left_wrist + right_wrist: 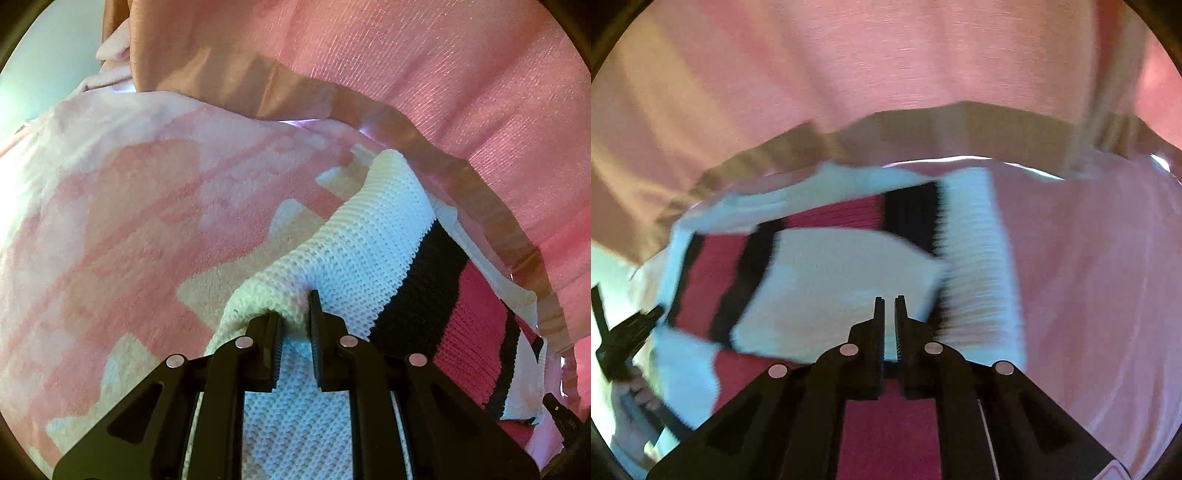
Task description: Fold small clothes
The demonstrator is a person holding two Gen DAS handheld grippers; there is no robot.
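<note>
Pink blanket (129, 206) under sweater (369, 240); left gripper (295, 325) jaws pinch its white fold, right gripper (889, 314) jaws nearly closed, empty.

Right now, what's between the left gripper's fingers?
A bunched fold of the white knit garment, pinched in the left gripper. The left wrist view shows it clearly.

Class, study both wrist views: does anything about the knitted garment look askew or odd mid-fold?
Yes. The striped knit sweater lies crooked on the pink blanket. Its white edge is bunched up in the left gripper, not flat. The right wrist view is blurred.
</note>
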